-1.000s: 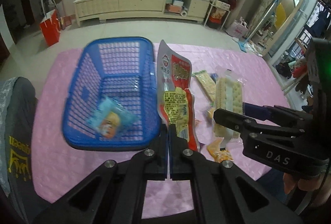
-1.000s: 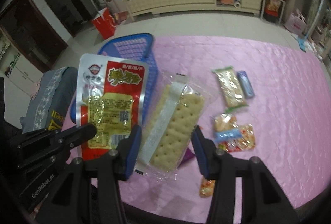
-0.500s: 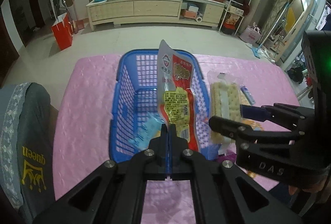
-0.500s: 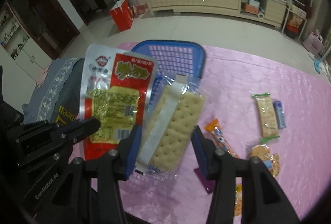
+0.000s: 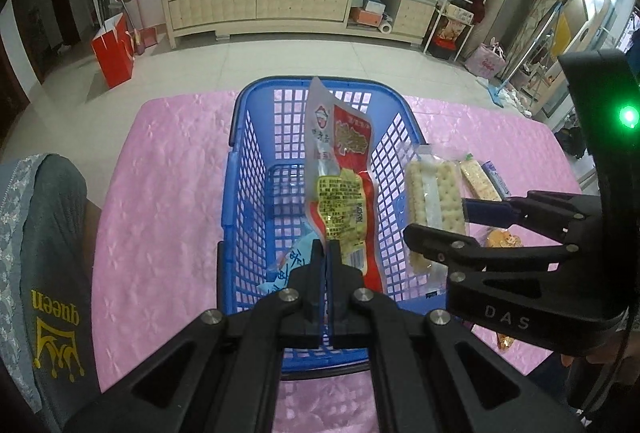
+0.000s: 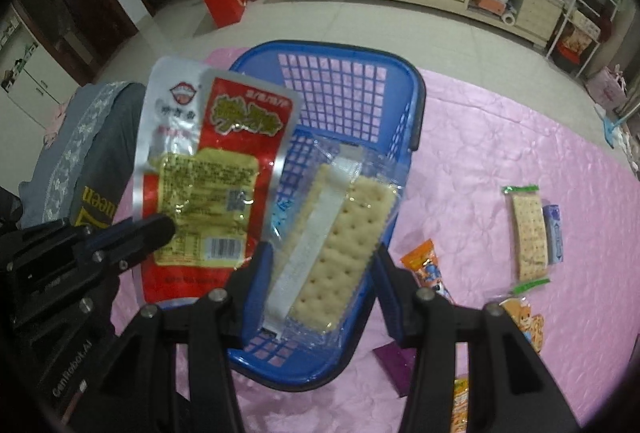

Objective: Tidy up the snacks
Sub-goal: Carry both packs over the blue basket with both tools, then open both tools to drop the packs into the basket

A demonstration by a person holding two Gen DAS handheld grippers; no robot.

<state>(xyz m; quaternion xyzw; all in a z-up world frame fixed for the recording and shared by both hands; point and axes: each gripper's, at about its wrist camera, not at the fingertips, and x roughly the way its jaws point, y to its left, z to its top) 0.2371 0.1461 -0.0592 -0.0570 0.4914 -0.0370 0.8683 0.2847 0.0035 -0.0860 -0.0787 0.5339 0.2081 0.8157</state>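
Left wrist view looks straight down into the blue basket, which sits on the pink tablecloth. The left gripper has its fingers pressed together on the bottom edge of the red and silver snack pouch, and the pouch stands upright over the middle of the basket. A light blue packet lies on the basket floor, just below the pouch and partly hidden by the gripper.

Right of the basket's right wall, the right gripper clamps the clear cracker pack from both sides (one finger blue-tipped, the other black). The right wrist view shows the same pack between the right gripper's blue pads, tilted and hanging above the basket's near right corner. The pouch hangs at the basket's left side there, pinched by the left gripper.

On the cloth right of the basket lie a green-ended cracker packet with a small blue packet touching it. Nearer the basket are an orange packet and a purple one, and a cookie packet lies below the green-ended one. Left of the basket is a grey cushioned chair back with yellow lettering.
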